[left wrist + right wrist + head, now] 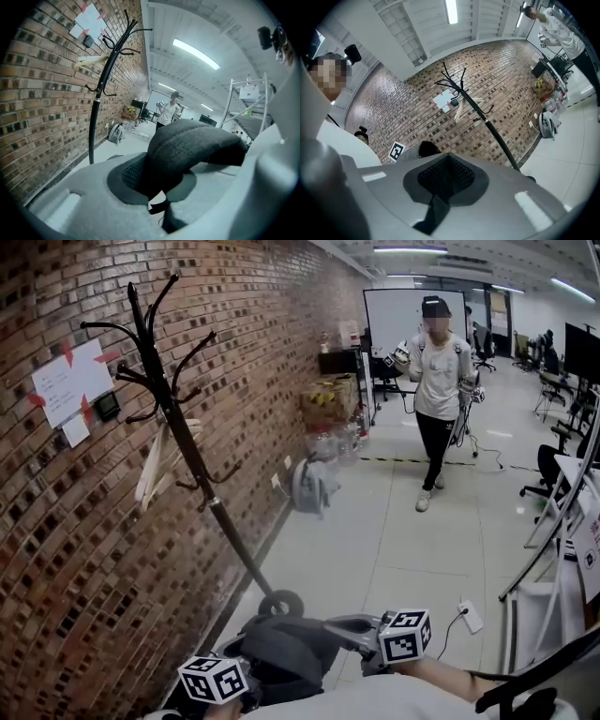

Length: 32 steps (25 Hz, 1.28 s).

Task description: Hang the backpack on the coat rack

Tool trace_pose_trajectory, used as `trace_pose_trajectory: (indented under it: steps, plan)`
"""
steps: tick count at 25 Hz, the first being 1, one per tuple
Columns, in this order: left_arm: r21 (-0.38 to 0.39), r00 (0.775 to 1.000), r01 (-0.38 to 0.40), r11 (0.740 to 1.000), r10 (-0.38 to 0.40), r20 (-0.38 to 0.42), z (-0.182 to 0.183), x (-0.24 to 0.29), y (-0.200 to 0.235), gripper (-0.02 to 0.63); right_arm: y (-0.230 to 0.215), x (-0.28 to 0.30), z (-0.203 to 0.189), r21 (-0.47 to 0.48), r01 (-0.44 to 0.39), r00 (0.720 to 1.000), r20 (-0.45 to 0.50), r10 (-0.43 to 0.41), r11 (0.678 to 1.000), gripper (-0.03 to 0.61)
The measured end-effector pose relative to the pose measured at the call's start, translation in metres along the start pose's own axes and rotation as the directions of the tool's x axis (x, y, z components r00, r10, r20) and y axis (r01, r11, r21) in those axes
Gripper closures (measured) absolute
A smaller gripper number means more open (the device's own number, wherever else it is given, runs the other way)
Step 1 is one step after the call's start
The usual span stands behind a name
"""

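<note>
No wording can be read.
Paper sheets (70, 381) on the brick wall (56, 549) and a white sign (591, 554) at right carry print too small to read.

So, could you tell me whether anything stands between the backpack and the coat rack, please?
Nothing visible does. The backpack faces bare floor up to the rack. A pale hanger hangs on it partway up; its top hooks are free.
</note>
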<state>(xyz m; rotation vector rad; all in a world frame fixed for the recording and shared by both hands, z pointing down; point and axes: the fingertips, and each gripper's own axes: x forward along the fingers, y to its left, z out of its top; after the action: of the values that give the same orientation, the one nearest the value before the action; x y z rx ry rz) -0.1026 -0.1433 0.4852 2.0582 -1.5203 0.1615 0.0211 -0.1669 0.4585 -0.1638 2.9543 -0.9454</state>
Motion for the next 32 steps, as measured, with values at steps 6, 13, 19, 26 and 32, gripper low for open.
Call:
trace_pose_trajectory:
  steps: [6, 13, 19, 26, 32]
  plan:
    - [-0.025, 1.000, 0.006, 1.000, -0.006, 0.014, 0.015, 0.013, 0.013, 0.586, -0.014, 0.005, 0.007, -0.008, 0.006, 1.000, 0.009, -0.006, 1.000, 0.578]
    - [-0.039, 1.000, 0.026, 0.999, -0.026, -0.004, 0.032, 0.047, 0.044, 0.586, -0.048, 0.022, 0.021, -0.009, 0.047, 0.999, 0.013, -0.047, 0.999, 0.578]
    - [-0.060, 0.999, 0.034, 0.998, -0.036, -0.034, 0.053, 0.080, 0.087, 0.586, -0.084, 0.058, 0.041, 0.013, 0.077, 0.997, 0.010, -0.077, 0.997, 0.578]
    - [-0.043, 0.998, 0.025, 0.999, -0.027, -0.055, 0.086, 0.101, 0.147, 0.586, -0.127, 0.112, 0.062, 0.042, 0.099, 0.995, -0.007, -0.098, 0.994, 0.578]
    - [-0.050, 0.998, 0.017, 0.999, -0.020, -0.061, 0.108, 0.111, 0.193, 0.586, -0.151, 0.168, 0.072, 0.049, 0.079, 0.996, -0.050, -0.076, 0.996, 0.578]
